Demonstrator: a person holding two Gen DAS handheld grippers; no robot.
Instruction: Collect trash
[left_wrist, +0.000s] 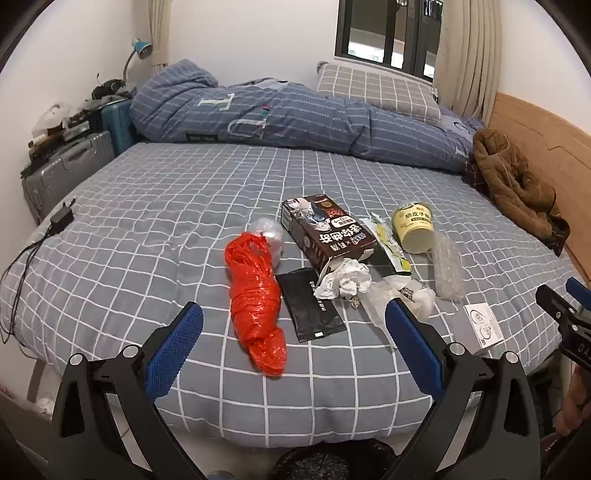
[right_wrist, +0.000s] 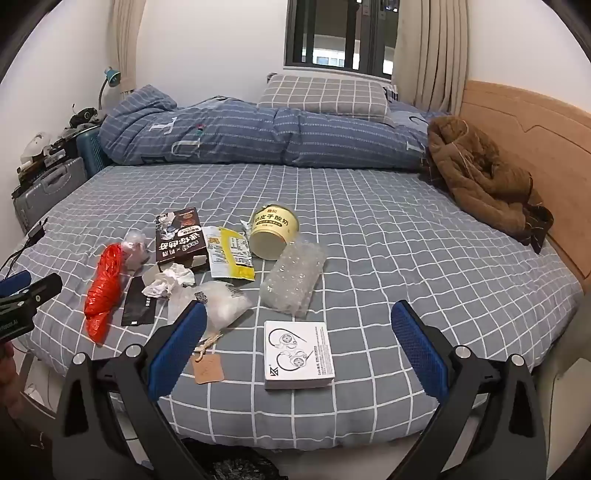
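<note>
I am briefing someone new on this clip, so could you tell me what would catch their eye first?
Probably the bright orange plastic bag, lying at the left end of a cluster of litter on the grey checked bed. Next, the yellow cup tipped on its side behind the bubble wrap, and the white box nearest the open right gripper.

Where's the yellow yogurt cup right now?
The yellow yogurt cup lies tipped on the checked bedsheet, mid-bed in the right wrist view, between the yellow snack wrapper and the bubble wrap.
</note>
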